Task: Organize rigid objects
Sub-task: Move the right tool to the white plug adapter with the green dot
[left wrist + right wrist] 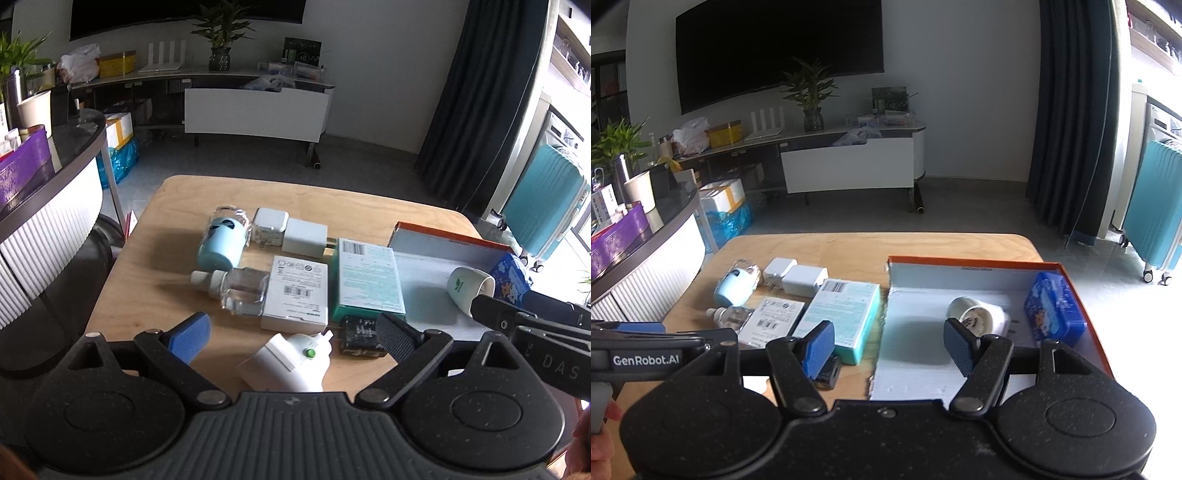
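The left gripper (291, 330) stands wide open and holds nothing; its two ribbed blue pads are well apart. Between them, low on the table, lies a white plastic device (291, 363) with a small green button. Just beside the right pad sits a small black block (360, 336) with a rough, ridged face.

The right gripper (888, 349) is also open and empty, its pads apart over the near part of the open box (960, 284). This box is shallow cardboard, orange on the outside and pale inside, with a torn near edge. Inside it a white cup (977, 317) lies on its side, the mouth turned to the camera, and a blue printed tin (1054, 310) with rounded corners lies close to the right wall.

Left of the box, on the light wooden table (177, 195), the other things lie close together. A teal carton (365, 280) is just beside the box, and a flat white carton (297, 291) with barcodes touches it. Next comes a clear square bottle (240, 290) with a white cap, lying down. Behind it is a light blue cylinder (221, 242) in clear plastic wrap, and two white chargers (288, 229), smooth and square, lie side by side.
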Tool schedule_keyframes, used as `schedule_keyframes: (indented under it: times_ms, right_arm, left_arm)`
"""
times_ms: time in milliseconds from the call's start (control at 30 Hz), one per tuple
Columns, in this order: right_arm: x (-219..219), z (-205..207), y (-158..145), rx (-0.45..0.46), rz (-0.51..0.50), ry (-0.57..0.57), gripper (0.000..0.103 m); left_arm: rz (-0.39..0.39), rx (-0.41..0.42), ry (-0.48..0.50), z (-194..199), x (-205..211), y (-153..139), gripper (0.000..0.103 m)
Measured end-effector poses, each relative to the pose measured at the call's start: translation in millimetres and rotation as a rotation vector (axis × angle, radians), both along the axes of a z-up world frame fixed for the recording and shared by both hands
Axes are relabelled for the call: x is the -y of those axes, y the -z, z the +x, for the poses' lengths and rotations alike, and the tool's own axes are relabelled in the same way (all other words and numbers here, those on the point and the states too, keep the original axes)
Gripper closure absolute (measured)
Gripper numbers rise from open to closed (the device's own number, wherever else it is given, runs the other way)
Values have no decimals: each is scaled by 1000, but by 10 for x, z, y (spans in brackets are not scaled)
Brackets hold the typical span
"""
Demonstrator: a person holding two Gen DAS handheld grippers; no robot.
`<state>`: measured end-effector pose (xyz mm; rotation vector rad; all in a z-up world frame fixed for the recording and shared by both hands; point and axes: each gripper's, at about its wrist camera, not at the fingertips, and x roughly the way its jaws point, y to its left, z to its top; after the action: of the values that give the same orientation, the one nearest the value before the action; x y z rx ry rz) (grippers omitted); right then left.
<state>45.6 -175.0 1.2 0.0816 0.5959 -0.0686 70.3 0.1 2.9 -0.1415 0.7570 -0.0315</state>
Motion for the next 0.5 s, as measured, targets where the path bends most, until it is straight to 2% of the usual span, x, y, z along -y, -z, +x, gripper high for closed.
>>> schedule_keyframes:
  times_ms: [500]
  right_arm:
    - [-246, 23, 272, -72, 24, -64, 24]
  left_arm:
    - [-6, -67, -63, -65, -448, 351, 4]
